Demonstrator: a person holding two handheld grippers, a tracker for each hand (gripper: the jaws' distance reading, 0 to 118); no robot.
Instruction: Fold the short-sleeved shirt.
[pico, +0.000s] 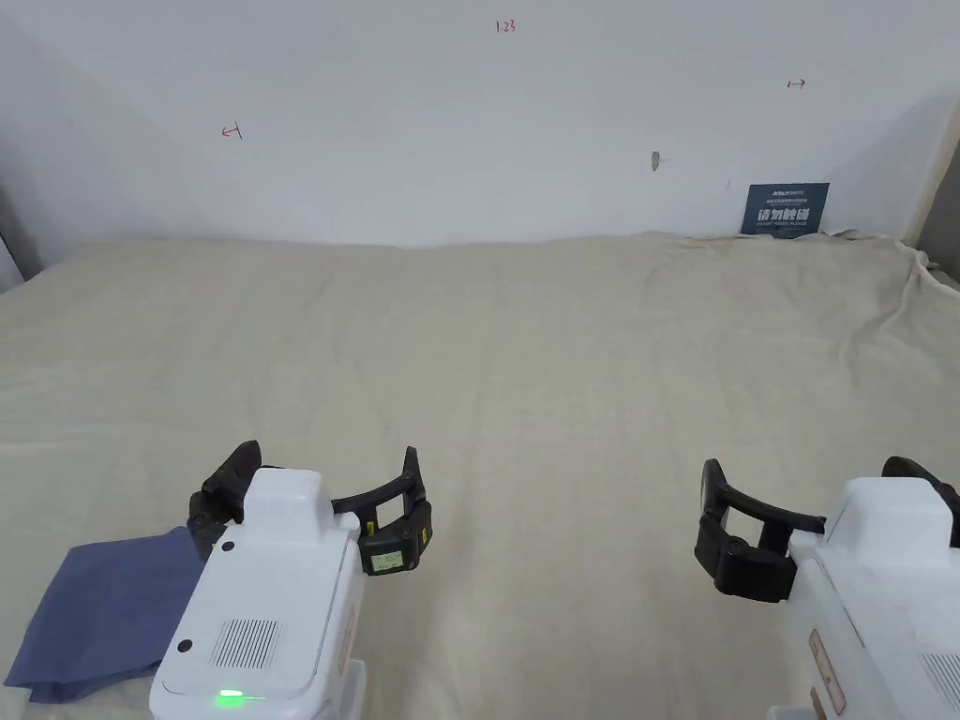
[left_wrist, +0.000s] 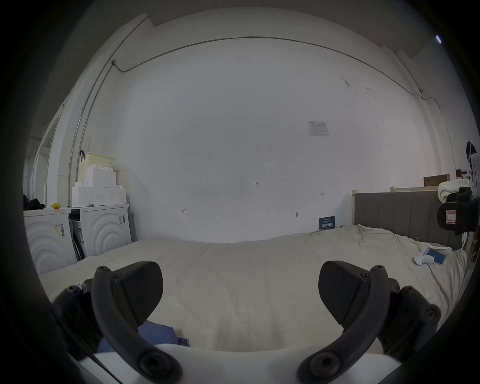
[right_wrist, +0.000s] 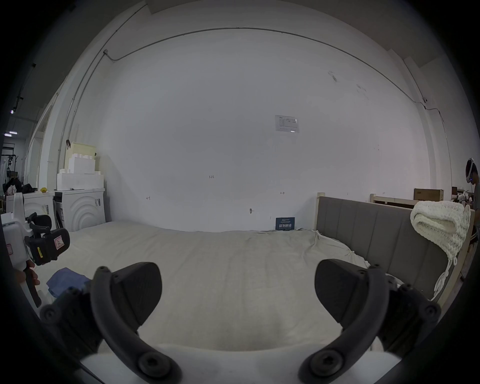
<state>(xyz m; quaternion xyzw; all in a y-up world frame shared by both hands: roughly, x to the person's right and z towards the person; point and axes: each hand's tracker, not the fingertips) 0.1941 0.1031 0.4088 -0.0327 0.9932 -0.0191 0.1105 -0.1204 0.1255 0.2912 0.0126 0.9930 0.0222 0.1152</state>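
Both of my grippers hover low over the bed (pico: 562, 375), jaws spread wide apart and holding nothing. My left gripper (pico: 319, 506) sits just beside the folded blue shirt (pico: 103, 619), which lies flat on the beige sheet at the near left corner. My right gripper (pico: 806, 506) hangs well apart from it, over bare sheet on the right.

The left gripper (pico: 319, 487) is held low at the person's left side, its jaws spread wide apart with nothing between them. The right gripper (pico: 806, 497) is held level with it, well apart, jaws also spread wide and holding nothing.
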